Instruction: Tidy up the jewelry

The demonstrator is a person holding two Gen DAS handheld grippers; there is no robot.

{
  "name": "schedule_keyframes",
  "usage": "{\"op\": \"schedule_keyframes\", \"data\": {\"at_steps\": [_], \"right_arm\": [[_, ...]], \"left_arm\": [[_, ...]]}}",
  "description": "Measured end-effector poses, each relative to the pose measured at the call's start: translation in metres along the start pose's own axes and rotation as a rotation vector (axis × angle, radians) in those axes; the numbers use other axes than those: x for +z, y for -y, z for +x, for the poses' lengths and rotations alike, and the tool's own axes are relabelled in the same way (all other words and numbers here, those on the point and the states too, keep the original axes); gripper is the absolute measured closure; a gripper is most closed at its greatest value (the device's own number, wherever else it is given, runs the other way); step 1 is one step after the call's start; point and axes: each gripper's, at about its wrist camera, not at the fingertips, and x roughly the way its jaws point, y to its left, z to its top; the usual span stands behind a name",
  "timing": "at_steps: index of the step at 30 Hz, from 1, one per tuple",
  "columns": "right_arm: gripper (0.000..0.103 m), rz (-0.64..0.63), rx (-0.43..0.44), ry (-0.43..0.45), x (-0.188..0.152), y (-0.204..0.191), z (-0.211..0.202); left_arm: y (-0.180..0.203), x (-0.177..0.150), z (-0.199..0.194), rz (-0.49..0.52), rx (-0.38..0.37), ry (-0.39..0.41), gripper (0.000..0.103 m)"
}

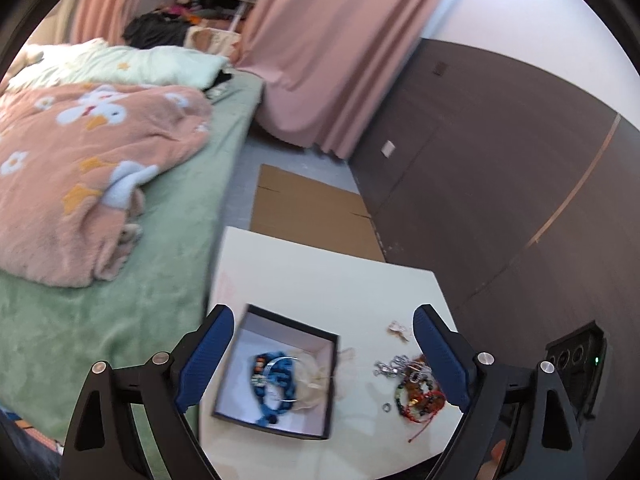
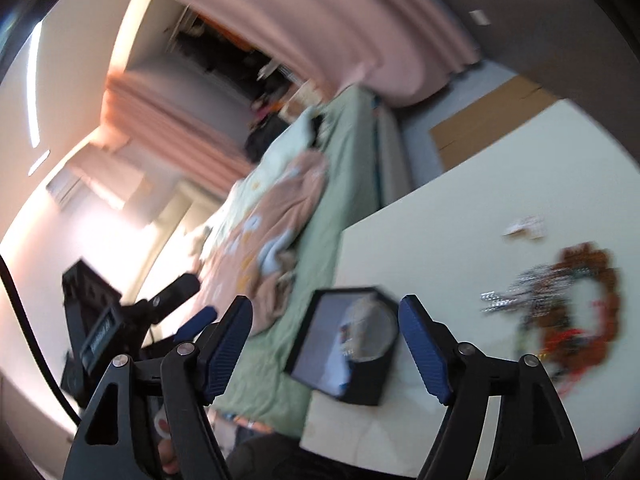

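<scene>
A black box (image 1: 328,384) with a white inside sits on the cream table (image 1: 320,276). In it lie a blue bead bracelet (image 1: 280,392), a silver bangle and a sheer cream pouch (image 1: 316,376). To its right a heap of loose jewelry (image 1: 412,384) lies on the table: silver chain, brown and coloured beads, red cord, a small ring (image 1: 386,407). My left gripper (image 1: 322,356) is open and empty above the box and heap. My right gripper (image 2: 324,346) is open and empty above the box (image 2: 360,384); the heap (image 2: 560,304) shows blurred to its right.
A small pale trinket (image 1: 398,330) lies behind the heap. A bed with a green sheet (image 1: 140,320) and pink blanket borders the table's left. Flat cardboard (image 1: 308,216) lies on the floor behind the table. A dark wall panel (image 1: 500,184) stands to the right.
</scene>
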Motion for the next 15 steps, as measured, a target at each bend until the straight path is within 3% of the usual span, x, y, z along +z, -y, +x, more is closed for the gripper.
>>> {"op": "schedule_keyframes", "data": {"at_steps": [7,15], "right_arm": [[0.027,0.082,-0.158,0.063,0.015,0.051,-0.053],[0.027,0.106,-0.258,0.073,0.023,0.084,-0.093]], "left_arm": [[0.037,-0.014,0.02,0.08,-0.039,-0.036,0.012],[0.074,-0.033,0.048,0.177,-0.084,-0.111,0.012]]}}
